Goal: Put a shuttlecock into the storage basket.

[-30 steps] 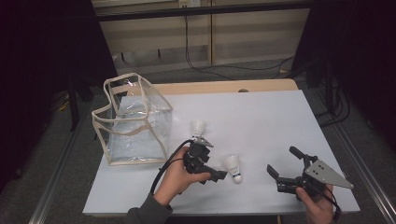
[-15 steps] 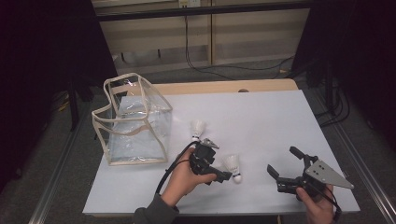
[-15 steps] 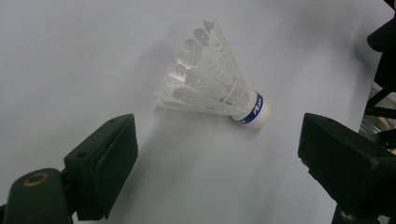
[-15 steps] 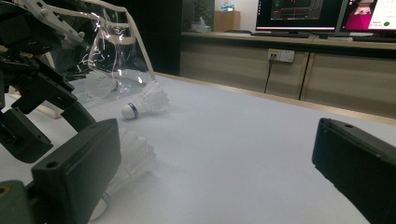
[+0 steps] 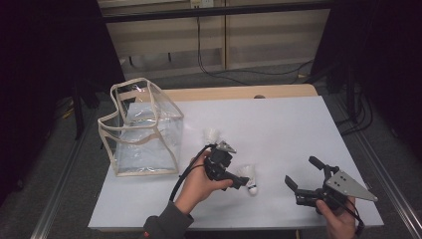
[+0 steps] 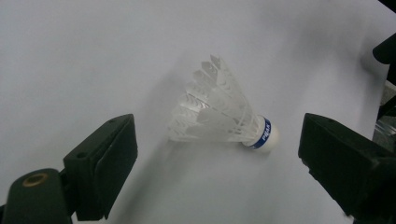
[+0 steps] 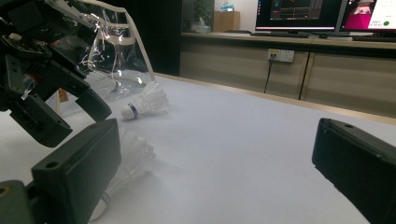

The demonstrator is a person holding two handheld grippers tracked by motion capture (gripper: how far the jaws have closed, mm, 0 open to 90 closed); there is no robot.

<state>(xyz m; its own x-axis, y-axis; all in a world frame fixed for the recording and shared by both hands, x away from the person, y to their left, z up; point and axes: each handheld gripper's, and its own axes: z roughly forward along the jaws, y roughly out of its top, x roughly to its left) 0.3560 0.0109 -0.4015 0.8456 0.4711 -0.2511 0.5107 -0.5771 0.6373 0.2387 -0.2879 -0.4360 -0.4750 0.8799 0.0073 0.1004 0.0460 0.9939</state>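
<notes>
High view, step: the left hand-held gripper [image 5: 240, 182] hangs over the near shuttlecock [image 5: 247, 178] on the white tabletop [image 5: 298, 124], jaws apart; a grasp looks to be the step in hand.
High view, room: a second shuttlecock [image 5: 211, 135] lies farther back, near the clear bag [image 5: 142, 129] at the left; the right hand-held gripper [image 5: 304, 180] waits open, well apart, close to the near edge.
Left gripper view, grasp: jaws stand wide on either side of the shuttlecock [image 6: 224, 112], not touching it (cork and blue band point right, feathers left). Closing near the cork end would probably spare the feathers.
Right gripper view, clearance: its own jaws are open and empty; open tabletop [image 7: 243, 140] ahead, bag [image 7: 116, 51] and far shuttlecock [image 7: 142, 105] beyond; a lifted path towards the bag seems free.
</notes>
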